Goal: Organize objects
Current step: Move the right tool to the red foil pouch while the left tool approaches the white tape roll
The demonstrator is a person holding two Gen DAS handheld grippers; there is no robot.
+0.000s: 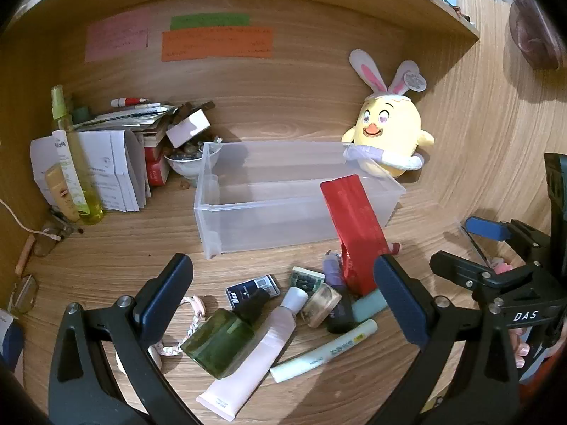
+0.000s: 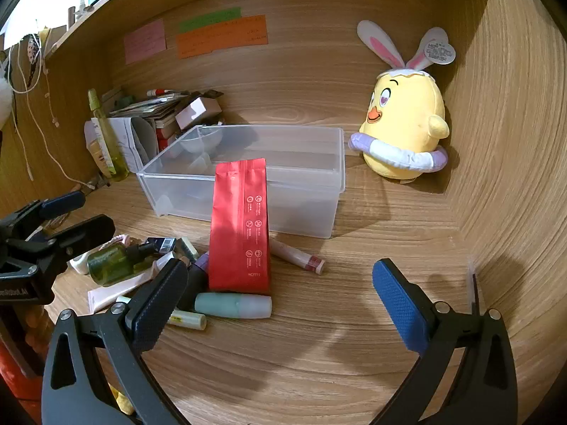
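Note:
A clear plastic box stands empty on the wooden desk. A red foil pouch stands upright just in front of it. Around the pouch lies a small heap: a green bottle, a pink tube, a pale green pen, a mint tube and a pink lip stick. My left gripper hovers open over the heap. My right gripper is open too, in front of the pouch and holding nothing.
A yellow plush chick leans at the back right corner. At the back left are stacked papers, a small bowl and a yellow spray bottle. Wooden walls close the desk on the back and the right.

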